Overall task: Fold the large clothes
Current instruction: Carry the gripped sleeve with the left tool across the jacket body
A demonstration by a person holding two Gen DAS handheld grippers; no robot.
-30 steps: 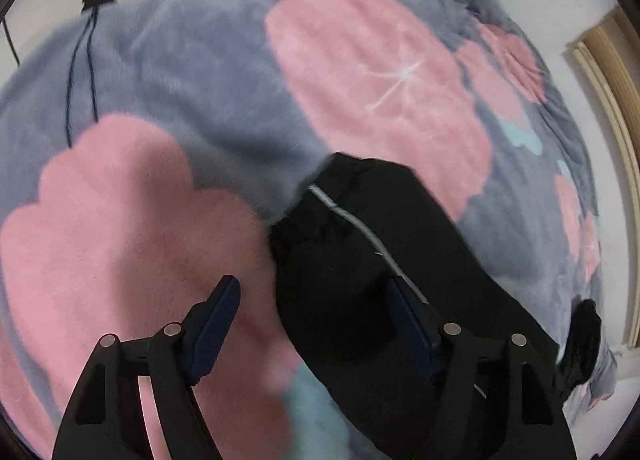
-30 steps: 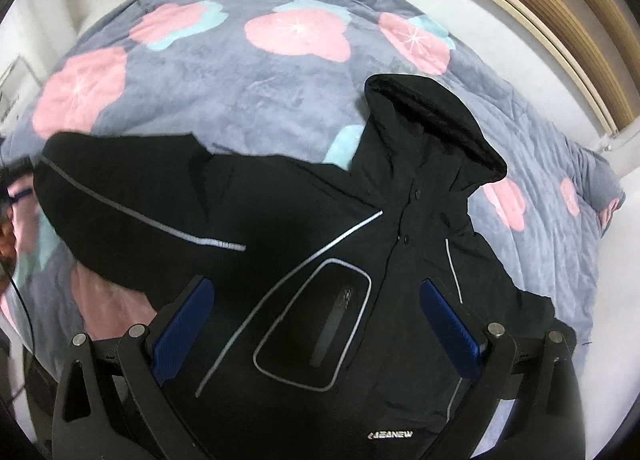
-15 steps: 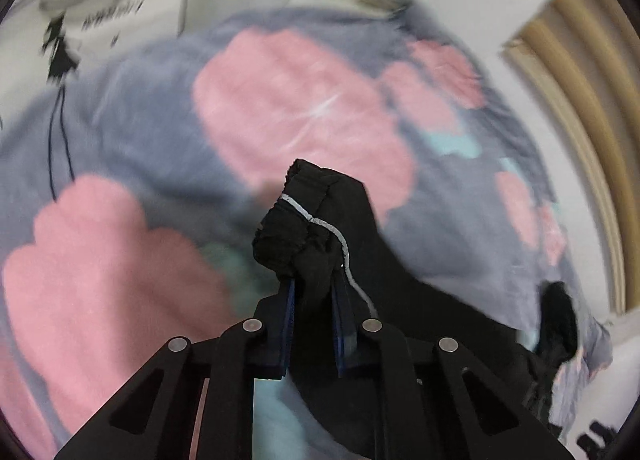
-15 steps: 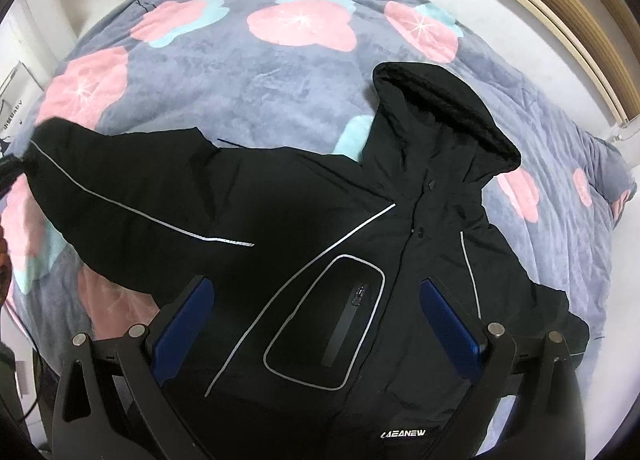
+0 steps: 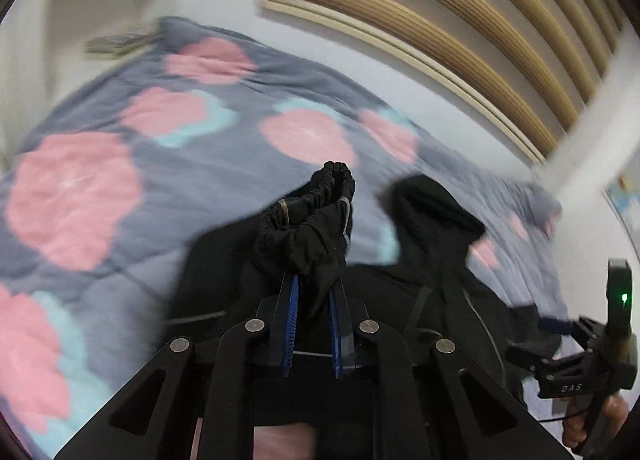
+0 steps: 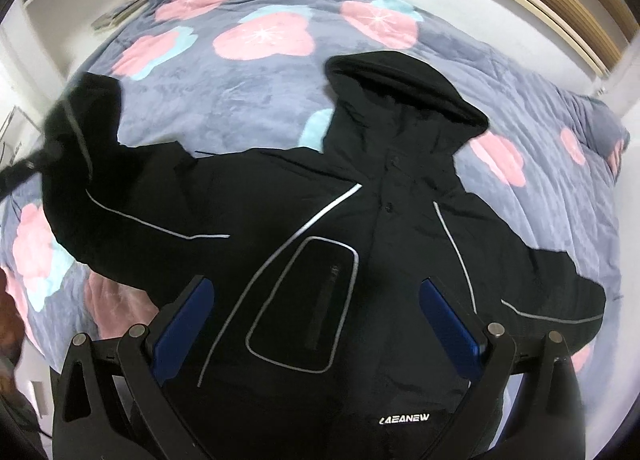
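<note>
Sleeve cuff is now pinched in your left tongs and lifted off the bed; before, they were spread. Jacket lies flat under your right tongs, which are spread. You can fold the sleeve inward.

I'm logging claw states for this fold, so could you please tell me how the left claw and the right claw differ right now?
The left claw is shut on the sleeve cuff; the right claw is open and holds nothing. The left claw has the cuff lifted off the blanket; the right claw hovers over the chest of the black jacket, which lies flat there. Both have blue pads and black frames.
</note>
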